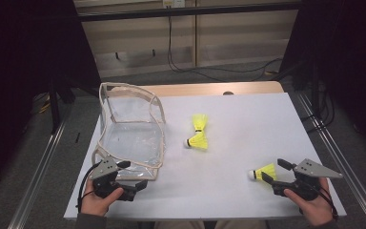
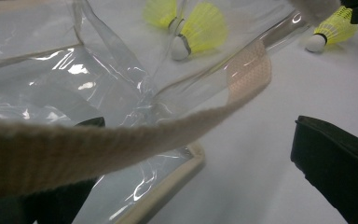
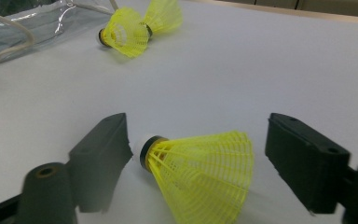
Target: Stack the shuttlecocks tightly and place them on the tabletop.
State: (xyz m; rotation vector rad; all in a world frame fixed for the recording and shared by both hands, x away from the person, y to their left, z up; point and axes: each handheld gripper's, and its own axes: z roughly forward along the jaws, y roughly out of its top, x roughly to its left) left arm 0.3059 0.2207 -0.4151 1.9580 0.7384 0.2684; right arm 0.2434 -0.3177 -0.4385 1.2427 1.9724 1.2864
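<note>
**Kid:** Birdies! Where are they?

**Helper:** One yellow birdie (image 3: 200, 172) lies on its side on the white table (image 1: 238, 124), near the front right. It sits between the jaws of the right gripper (image 1: 271, 174). The left jaw is right at its white tip. The other jaw stands off from its skirt. So nothing squeezes it; the jaws are apart.

**Kid:** And the other two?

**Helper:** Two more birdies (image 1: 198, 133) lie close together in the middle of the table, just right of the clear bag (image 1: 128, 129).

**Kid:** What does the left gripper (image 1: 136, 186) do?

**Helper:** It sits at the bag's near corner. Its jaws are spread wide. The bag's cloth strap (image 2: 98, 144) crosses in front of one jaw. I cannot tell if it touches.
</note>
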